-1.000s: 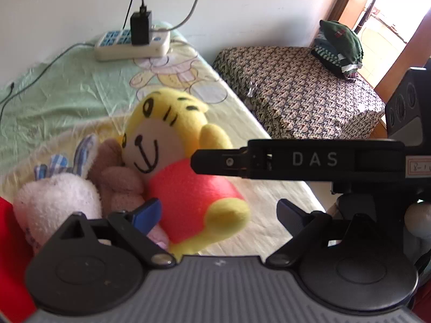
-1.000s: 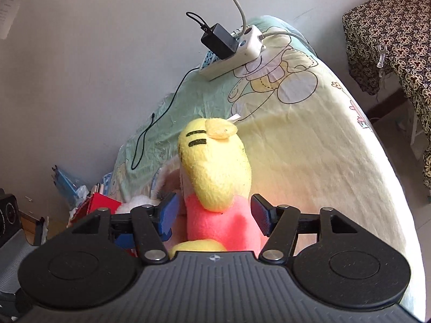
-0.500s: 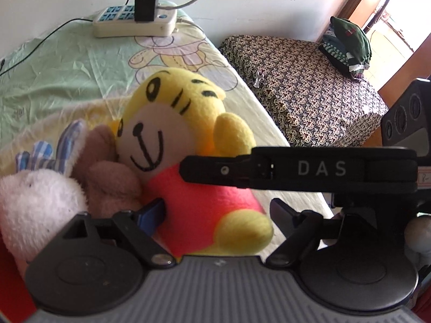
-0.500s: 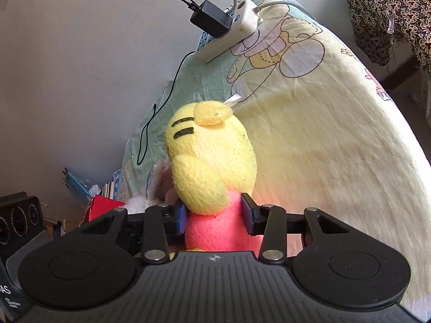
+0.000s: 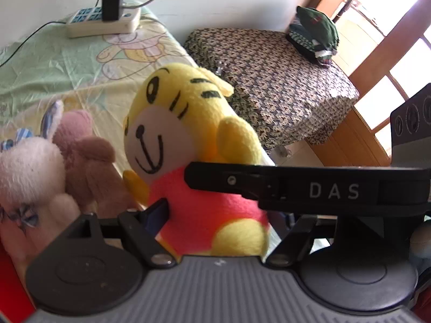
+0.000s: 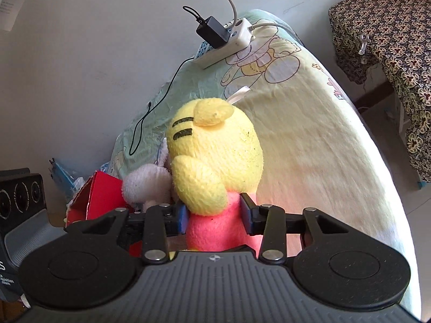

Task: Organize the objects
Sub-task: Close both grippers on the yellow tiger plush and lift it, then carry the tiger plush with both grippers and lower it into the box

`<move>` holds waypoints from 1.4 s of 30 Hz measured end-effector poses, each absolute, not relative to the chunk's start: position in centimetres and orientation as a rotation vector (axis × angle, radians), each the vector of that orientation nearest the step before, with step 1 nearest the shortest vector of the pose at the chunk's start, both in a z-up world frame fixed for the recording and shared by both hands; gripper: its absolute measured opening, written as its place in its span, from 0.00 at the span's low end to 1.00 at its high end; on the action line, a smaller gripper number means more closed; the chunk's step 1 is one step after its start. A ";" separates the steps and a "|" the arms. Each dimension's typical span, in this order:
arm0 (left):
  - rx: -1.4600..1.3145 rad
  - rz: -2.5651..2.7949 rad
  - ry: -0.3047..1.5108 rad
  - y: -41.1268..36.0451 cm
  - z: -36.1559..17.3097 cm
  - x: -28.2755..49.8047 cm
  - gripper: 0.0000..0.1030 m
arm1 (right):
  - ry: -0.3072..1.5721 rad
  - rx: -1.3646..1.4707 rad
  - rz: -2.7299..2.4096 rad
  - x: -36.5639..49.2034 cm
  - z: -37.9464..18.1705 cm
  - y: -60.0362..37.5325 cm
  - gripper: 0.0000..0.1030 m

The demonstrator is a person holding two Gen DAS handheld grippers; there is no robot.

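Note:
A yellow tiger plush [image 5: 188, 134] in a red shirt stands upright on the bed. My right gripper [image 6: 214, 215] is shut on its red body, with the blue pads [image 6: 246, 212] pressed into both sides of the yellow tiger plush [image 6: 215, 161]. In the left wrist view the right gripper shows as a black bar [image 5: 296, 188] across the plush's belly. My left gripper [image 5: 226, 223] is open, its fingers wide apart around the plush's lower body. A white bunny plush [image 5: 27, 167] and a brown plush [image 5: 89, 158] lean against the tiger's side.
A power strip [image 5: 102, 24] with a black charger lies at the head of the bed sheet [image 5: 54, 67]. A patterned cloth-covered table [image 5: 269, 75] with green clothing [image 5: 315, 32] stands beside the bed. A red box [image 6: 99, 196] sits beyond the white bunny plush [image 6: 145, 183].
My right gripper has closed from open onto the tiger plush's red body. The plush now stands more upright and closer to the left camera. The left gripper stays open.

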State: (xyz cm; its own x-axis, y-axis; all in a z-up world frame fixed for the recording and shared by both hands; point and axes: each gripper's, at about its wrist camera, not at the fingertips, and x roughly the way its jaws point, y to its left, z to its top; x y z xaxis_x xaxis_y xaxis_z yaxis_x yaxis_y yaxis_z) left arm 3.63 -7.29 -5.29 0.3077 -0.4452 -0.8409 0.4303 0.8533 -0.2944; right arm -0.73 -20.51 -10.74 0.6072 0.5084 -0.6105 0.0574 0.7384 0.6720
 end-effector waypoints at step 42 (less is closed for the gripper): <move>0.048 -0.443 0.662 11.4 7.3 -9.9 0.74 | 0.589 0.661 0.556 -6.6 0.0 -2.7 0.40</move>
